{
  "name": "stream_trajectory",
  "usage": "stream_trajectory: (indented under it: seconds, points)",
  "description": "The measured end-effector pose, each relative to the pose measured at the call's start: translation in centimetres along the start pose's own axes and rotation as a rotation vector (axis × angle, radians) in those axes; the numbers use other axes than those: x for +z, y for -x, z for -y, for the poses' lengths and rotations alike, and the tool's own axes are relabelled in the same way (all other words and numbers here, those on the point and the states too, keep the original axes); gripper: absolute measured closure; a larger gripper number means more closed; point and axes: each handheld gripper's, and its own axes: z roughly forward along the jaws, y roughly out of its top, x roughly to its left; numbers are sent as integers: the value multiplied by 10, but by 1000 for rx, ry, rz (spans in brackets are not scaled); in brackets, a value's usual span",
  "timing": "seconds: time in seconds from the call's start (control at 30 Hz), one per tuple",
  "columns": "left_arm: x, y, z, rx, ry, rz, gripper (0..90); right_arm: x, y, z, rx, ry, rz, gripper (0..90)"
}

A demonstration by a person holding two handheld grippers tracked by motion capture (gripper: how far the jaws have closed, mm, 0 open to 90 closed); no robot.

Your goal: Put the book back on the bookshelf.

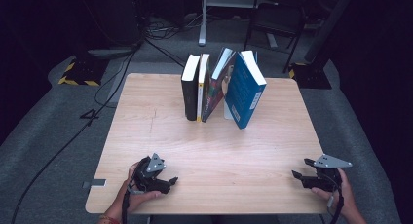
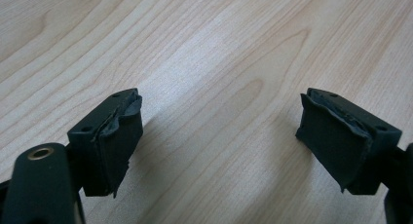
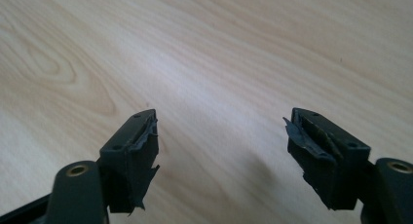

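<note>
My left gripper (image 2: pixel 219 136) hangs low over the table (image 2: pixel 204 48), jaws spread wide with bare wood grain between them, each frayed black pad (image 2: pixel 117 151) casting a shadow on the table

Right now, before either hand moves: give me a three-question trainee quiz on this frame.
1. True or false: the left gripper holds a book.
2. How many books stand on the table? A) two B) four C) six
3. Fill in: the blue book at the right end of the row stands ____ (upright or tilted).

Key:
1. False. Its jaws are open over bare wood; the right gripper is open too.
2. B
3. Tilted, with its top leaning toward the rest of the row.
</note>
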Motion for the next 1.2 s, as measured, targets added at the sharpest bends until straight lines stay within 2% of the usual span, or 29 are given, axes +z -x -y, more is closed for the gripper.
stream_trajectory:
  seconds: [0.07, 0.1, 0.2, 0.3, 1.2]
  points:
    - [0, 0, 0, 0, -1, 0, 163, 0, 1, 4, 10, -11, -7, 273]
    - [0, 0, 0, 0, 0, 0, 162, -2, 4, 13, 43, -12, -31, 271]
    - [0, 0, 0, -1, 0, 0, 162, -5, 6, 18, 58, -6, -34, 271]
    - [0, 0, 0, -1, -1, -1, 162, -10, 6, 26, 65, 27, -42, 261]
    - [0, 0, 0, 2, -1, 4, 159, -10, 5, 27, 76, 26, -29, 248]
